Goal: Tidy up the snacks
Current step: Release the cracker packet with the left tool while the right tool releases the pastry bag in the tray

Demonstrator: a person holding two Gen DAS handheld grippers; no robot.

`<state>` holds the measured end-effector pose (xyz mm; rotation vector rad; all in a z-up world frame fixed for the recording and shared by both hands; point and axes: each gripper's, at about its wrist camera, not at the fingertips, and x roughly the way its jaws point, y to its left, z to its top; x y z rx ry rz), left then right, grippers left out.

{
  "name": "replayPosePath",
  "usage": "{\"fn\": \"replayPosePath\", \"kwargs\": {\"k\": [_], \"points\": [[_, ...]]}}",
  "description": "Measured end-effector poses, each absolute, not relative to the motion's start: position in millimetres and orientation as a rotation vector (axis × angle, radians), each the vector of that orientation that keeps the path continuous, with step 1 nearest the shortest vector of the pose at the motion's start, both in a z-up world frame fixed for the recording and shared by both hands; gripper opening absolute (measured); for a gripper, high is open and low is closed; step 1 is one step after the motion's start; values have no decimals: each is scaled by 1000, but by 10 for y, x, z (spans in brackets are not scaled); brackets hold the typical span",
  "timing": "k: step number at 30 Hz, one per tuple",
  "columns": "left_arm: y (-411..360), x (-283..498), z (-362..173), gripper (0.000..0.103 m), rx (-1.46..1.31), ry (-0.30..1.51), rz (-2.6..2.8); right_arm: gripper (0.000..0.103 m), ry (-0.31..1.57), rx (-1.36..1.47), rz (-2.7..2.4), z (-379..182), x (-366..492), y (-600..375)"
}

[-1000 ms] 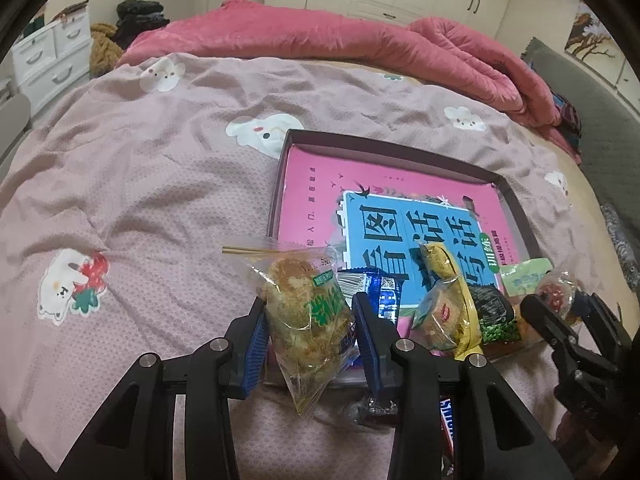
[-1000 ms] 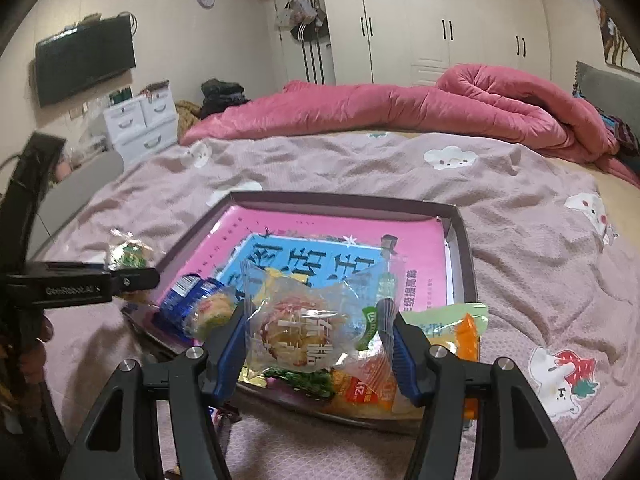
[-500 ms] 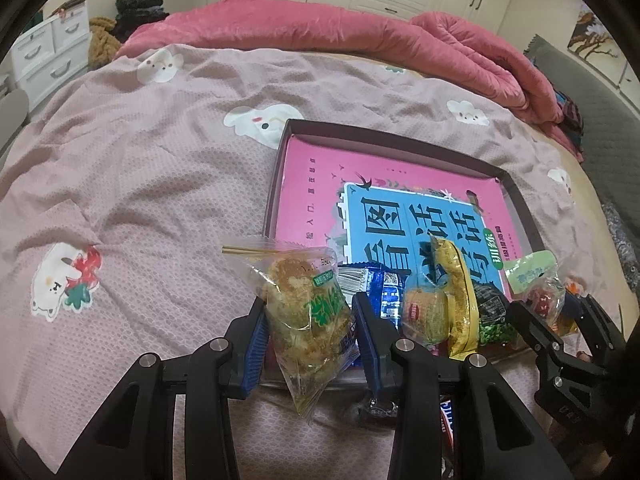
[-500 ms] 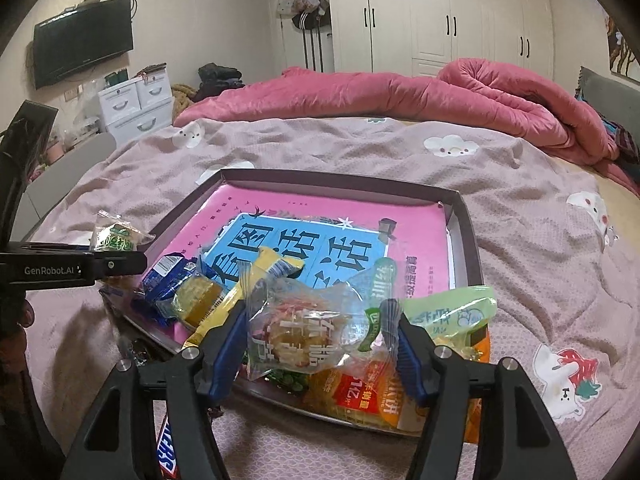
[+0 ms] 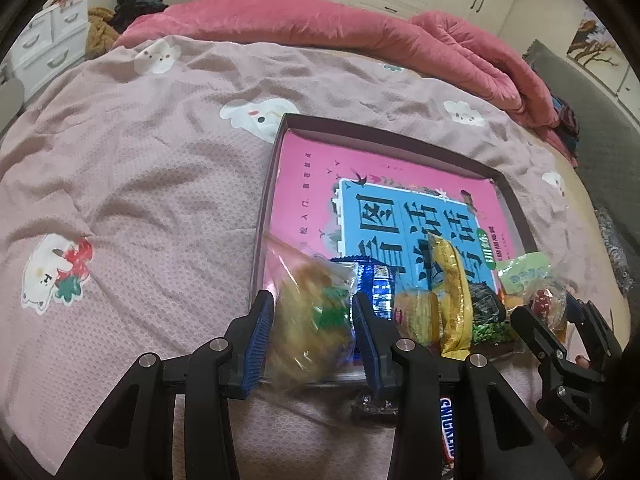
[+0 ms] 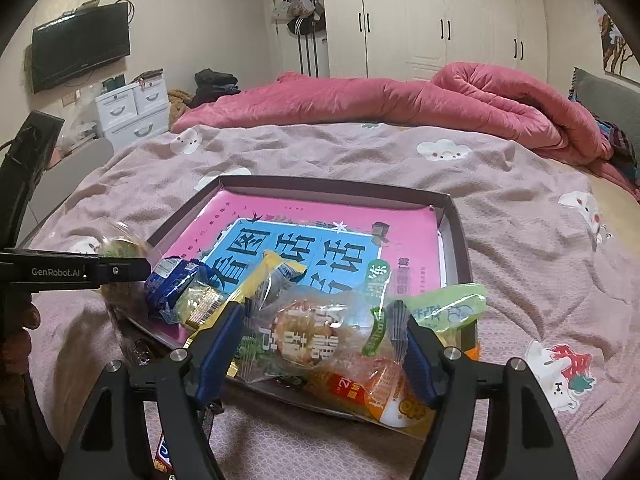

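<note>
Right gripper (image 6: 320, 344): jaws just been opening, clear cake packet (image 6: 316, 336) loose between them (over heaped near corner of tray (image 6: 456, 236)); may slide off pile. Left gripper (image 5: 312, 332): clamped on cookie bag (image 5: 310, 320), blurred

The bed sheet (image 6: 520, 208) is dusty pink with white cloud and animal figures. The quilt (image 6: 400, 104) at the far side is deep rose. The tray (image 6: 454, 236) has a dark brown rim, and the book (image 6: 304, 216) in it is bright pink with a light blue panel and dark characters. One snack packet (image 6: 172, 280) is blue, another wrapper (image 5: 452, 292) is yellow, another (image 6: 448, 304) pale green. The pads (image 6: 218, 344) are blue on black arms.
</note>
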<state>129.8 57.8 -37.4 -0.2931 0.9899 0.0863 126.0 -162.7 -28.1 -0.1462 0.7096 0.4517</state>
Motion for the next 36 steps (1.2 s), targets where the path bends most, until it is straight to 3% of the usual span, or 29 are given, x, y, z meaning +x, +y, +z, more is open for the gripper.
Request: {"fn": "replayPosePath", "kwargs": {"k": [9,12,28,36], "points": [[607,1272,-333,43,-294,986,93,75,668,-116,438,-186,1184,-1719],[620,1264,-314,46,-297,981,93,79,651,-104,435,-149,1165,-1746],[653,1184,-127,60,-308,941,80,82,610,-60,427,-36,1083,-1867],[740,1087,48,63,-322,898,70,87,576,-20,419,67,1011,-1987]]}}
